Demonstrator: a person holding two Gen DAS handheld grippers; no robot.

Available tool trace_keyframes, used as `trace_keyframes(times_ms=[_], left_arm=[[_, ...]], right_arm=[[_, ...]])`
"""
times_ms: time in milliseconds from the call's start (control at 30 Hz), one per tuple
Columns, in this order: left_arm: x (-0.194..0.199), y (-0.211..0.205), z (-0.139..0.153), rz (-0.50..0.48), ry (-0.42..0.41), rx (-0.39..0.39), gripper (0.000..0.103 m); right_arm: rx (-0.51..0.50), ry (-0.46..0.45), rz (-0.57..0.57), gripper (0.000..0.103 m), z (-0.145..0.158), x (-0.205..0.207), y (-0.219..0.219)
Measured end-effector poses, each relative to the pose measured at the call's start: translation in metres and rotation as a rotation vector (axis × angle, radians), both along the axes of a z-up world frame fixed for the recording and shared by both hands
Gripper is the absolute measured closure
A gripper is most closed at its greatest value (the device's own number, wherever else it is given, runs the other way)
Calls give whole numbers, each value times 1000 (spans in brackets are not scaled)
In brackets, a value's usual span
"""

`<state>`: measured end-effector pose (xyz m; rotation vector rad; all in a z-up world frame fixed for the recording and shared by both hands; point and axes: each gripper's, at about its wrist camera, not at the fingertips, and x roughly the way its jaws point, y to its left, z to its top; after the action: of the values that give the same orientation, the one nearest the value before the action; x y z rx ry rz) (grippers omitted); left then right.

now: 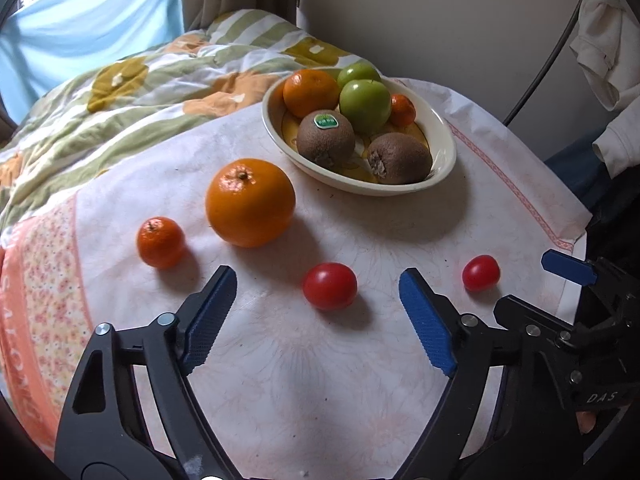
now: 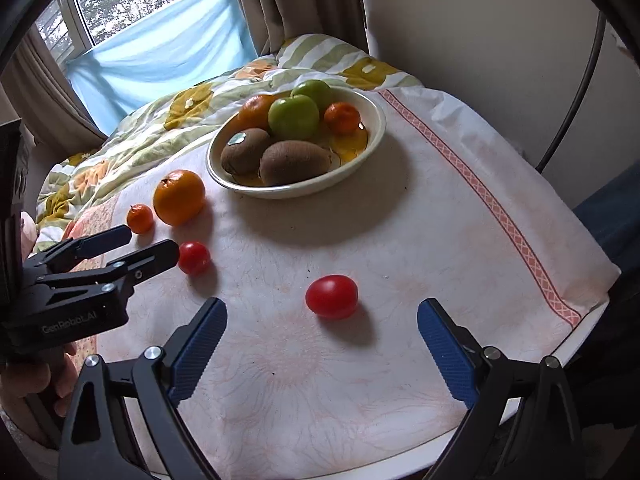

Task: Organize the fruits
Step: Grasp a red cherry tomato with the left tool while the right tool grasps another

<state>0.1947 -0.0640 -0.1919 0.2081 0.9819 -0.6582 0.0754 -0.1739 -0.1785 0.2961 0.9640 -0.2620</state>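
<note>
Loose on the cloth-covered table lie a large orange, a small mandarin and two red tomatoes. My left gripper stands open, with one tomato just beyond its blue fingertips and untouched. My right gripper is open as well, and the other tomato lies between and just past its tips. A cream bowl at the back holds two kiwis, two green apples, an orange and a mandarin. In the right wrist view the left gripper reaches in from the left beside its tomato.
A flowered quilt lies along the table's left and far side. The table edge curves close on the right, near my right gripper. A wall, a black cable and hanging white cloth are behind.
</note>
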Motion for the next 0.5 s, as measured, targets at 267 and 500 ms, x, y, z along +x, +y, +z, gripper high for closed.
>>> trace_keyframes(times_ms=[267, 500], left_arm=[[0, -16, -20, -58, 17, 45, 38], [-3, -23, -29, -91, 18, 80, 65]], right_arm=[[-57, 26, -1, 8, -16, 6, 1], [-51, 40, 2, 19, -21, 10, -4]])
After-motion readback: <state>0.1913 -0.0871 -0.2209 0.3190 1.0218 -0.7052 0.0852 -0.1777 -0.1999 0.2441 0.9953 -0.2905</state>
